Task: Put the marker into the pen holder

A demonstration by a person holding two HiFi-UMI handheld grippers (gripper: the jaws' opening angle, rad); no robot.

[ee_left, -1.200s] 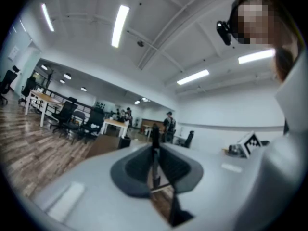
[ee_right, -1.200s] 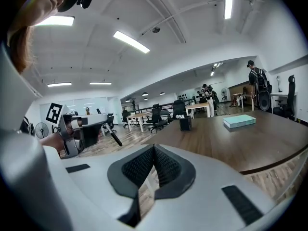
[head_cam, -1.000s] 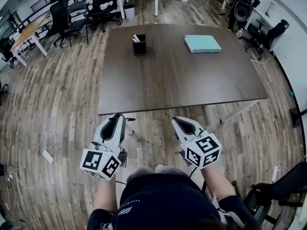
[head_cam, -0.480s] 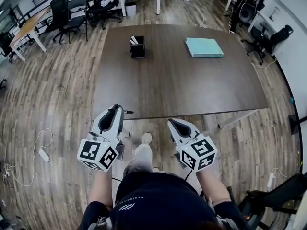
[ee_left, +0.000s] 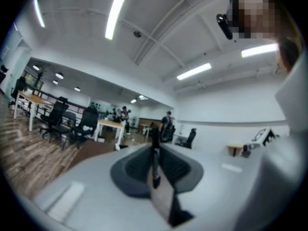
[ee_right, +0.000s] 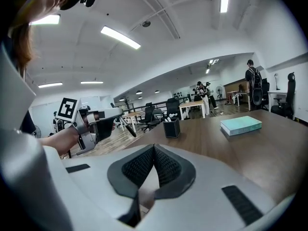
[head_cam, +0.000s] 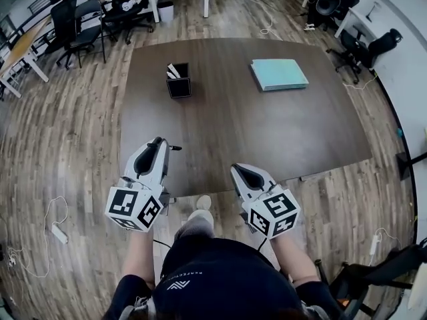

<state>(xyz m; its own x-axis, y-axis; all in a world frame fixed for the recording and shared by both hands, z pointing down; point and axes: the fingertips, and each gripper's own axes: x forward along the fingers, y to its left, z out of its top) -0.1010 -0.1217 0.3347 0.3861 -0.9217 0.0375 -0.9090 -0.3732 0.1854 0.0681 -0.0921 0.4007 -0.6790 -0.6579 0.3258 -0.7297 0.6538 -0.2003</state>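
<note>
A black marker (ee_left: 155,162) sits crosswise between the jaws of my left gripper (ee_left: 155,146), which is shut on it. In the head view the marker's end (head_cam: 175,148) sticks out to the right of the left gripper (head_cam: 157,141), over the near left part of the dark table (head_cam: 227,125). The black square pen holder (head_cam: 178,85) stands far ahead on the table's left half, with a white item inside. My right gripper (head_cam: 235,168) hangs at the table's near edge, its jaws shut and empty (ee_right: 154,148). The right gripper view shows the pen holder (ee_right: 171,128) and the left gripper (ee_right: 96,124).
A teal book (head_cam: 279,73) lies at the table's far right. Office chairs (head_cam: 73,25) and light desks stand beyond the table on the wood floor. A cable and power strip (head_cam: 57,232) lie on the floor at left. People stand in the room's far end (ee_right: 252,83).
The person has stepped toward the table. Both grippers have come forward from over the floor to the table's near edge, and the left one still holds the marker.
</note>
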